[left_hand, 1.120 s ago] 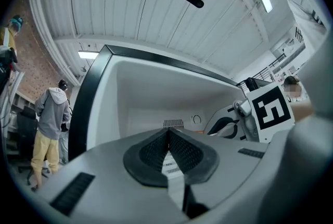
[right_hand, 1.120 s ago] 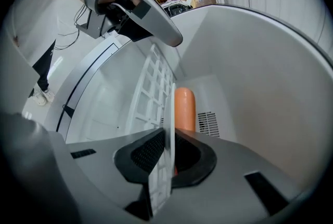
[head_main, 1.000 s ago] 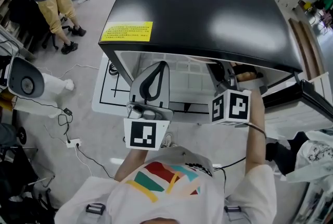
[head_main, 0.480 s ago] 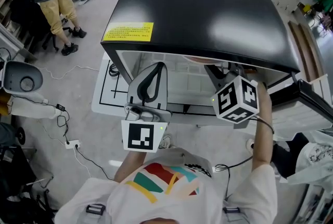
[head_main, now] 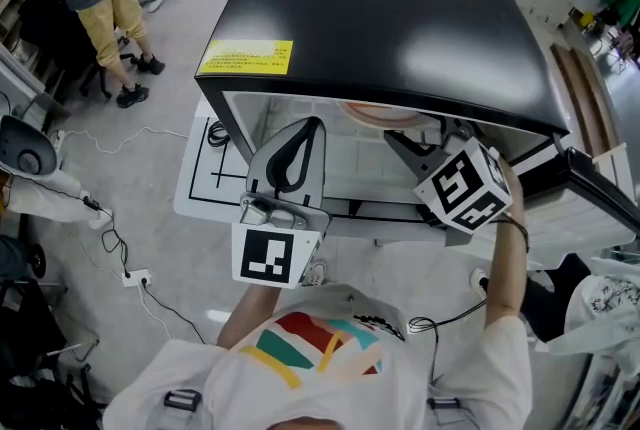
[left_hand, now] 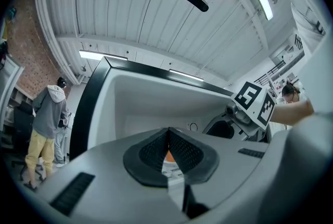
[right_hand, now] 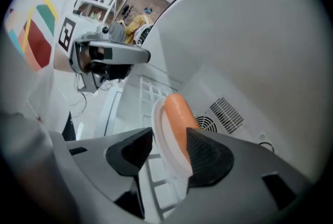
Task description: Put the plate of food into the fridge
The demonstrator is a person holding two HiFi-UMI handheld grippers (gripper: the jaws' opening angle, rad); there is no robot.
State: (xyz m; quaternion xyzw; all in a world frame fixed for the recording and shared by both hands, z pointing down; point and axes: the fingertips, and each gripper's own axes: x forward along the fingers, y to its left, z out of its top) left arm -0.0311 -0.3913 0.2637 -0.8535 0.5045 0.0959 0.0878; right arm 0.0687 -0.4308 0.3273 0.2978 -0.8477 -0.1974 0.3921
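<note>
Your right claw (right_hand: 167, 149) has just been opening, with the plate (right_hand: 160, 129) and its sausage (right_hand: 179, 116) between its jaws, inside the fridge (head_main: 380, 18) apparently on the wire shelf (right_hand: 147, 94), so mainly pulling clear remains, while your left claw (left_hand: 168, 151) waits closed on nothing.

The person wears a white T-shirt (head_main: 250, 388) with short sleeves, and on its front there is a print (head_main: 310, 343) of red, teal and yellow stripes. A thin dark band (head_main: 512, 230) goes around the right wrist, and a black cable (head_main: 440, 321) hangs beside this arm. The left gripper (head_main: 305, 133) and the right gripper (head_main: 425, 140) have smooth grey shells with black textured pads (right_hand: 208, 155). Each one carries a white cube (head_main: 465, 186) with black square markers.
</note>
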